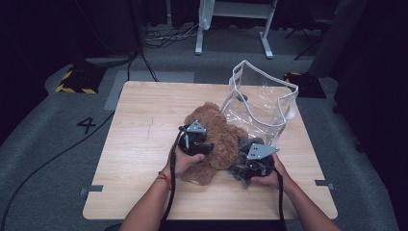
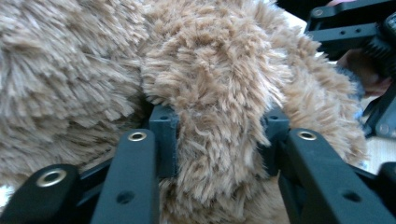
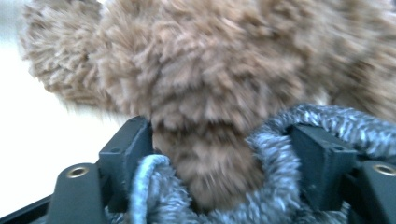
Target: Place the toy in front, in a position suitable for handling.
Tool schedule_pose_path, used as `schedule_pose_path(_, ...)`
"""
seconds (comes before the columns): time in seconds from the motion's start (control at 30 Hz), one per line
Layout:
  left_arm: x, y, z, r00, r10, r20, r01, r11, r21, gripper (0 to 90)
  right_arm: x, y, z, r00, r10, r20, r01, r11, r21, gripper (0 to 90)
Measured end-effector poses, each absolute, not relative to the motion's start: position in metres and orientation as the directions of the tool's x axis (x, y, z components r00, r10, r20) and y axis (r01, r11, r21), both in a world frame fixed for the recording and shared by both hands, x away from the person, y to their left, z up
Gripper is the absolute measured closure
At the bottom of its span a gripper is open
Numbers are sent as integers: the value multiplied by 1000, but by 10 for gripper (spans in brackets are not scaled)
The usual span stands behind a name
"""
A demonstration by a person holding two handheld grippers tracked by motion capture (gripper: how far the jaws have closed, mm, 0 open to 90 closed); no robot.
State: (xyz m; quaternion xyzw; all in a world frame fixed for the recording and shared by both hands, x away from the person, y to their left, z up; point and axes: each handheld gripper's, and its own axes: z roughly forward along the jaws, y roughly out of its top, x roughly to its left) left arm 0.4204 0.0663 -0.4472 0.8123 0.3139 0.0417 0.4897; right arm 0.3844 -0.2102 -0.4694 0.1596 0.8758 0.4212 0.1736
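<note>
Beside the clear bag [image 1: 262, 103], toward the person, a brown teddy bear [image 1: 216, 139] lies on the table [image 1: 139, 144]. Left tool [image 2: 219, 154] is clenched on one furry limb of the bear, its pads [image 2: 164, 140] sunk into the plush. Right tool [image 3: 219, 163], at the bear's near right side, holds a grey knitted garment [image 3: 275, 186] stretched wide between its jaws, with a bear limb poking into that opening.

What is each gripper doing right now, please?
Left gripper: closed on the teddy bear's limb.
Right gripper: holding the grey knitted garment around a bear limb.
</note>
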Motion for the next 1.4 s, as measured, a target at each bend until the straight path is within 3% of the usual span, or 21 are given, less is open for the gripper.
schedule_pose_path(0.5, 371, 102, -398, 779, 624, 55, 264, -407, 875, 619, 381, -259, -412, -824, 539, -175, 140, 493, 859, 281)
schedule_pose_path(1.0, 351, 137, -398, 708, 691, 148, 220, -414, 883, 613, 384, -266, -367, -779, 595, -198, 97, 427, 899, 329)
schedule_pose_path(1.27, 331, 149, -403, 686, 695, 215, 163, -435, 886, 610, 404, -263, -358, -727, 652, -216, 143, 451, 881, 324)
schedule_pose_path(1.4, 324, 153, -410, 694, 690, 205, 162, -427, 890, 607, 415, -257, -358, -715, 660, -229, 165, 478, 863, 323)
